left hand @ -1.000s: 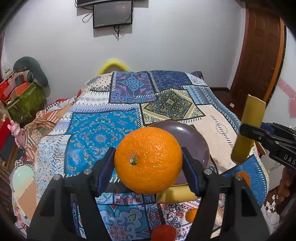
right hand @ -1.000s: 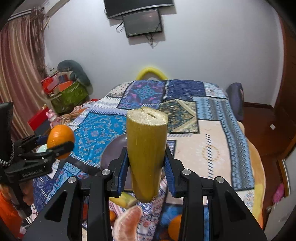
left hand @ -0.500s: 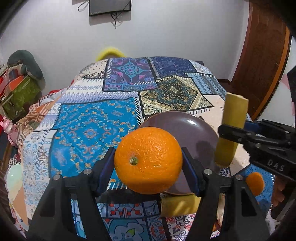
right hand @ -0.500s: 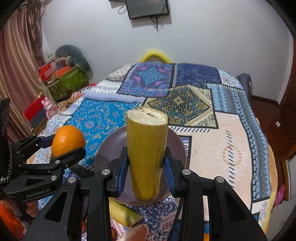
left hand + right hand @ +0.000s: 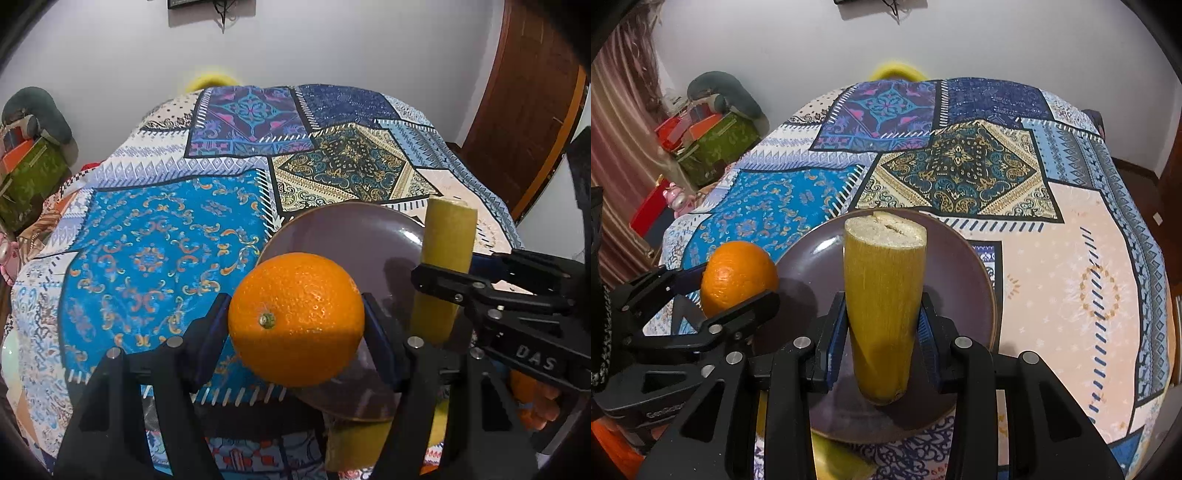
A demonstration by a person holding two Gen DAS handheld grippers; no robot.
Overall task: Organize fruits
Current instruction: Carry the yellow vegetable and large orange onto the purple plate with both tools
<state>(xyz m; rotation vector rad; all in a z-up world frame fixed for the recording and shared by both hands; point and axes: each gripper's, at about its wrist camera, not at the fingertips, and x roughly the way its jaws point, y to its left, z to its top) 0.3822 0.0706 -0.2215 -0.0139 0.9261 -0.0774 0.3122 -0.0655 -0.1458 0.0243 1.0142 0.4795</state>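
Round orange fruit [image 5: 295,319] clamped in the left gripper [image 5: 295,332]; yellow-green cut cane stalk [image 5: 884,310] held upright by the right gripper [image 5: 882,343]. Both now hang lower, directly over the round dark purple plate [image 5: 964,266] on the patchwork cloth [image 5: 1071,258], closer than 1 second earlier.

Even indoor light, sharp centre, strong fisheye bending.
Soft shadows and a faint glare streak on the plate [image 5: 827,243]; corners go black, far yellow object blurred.
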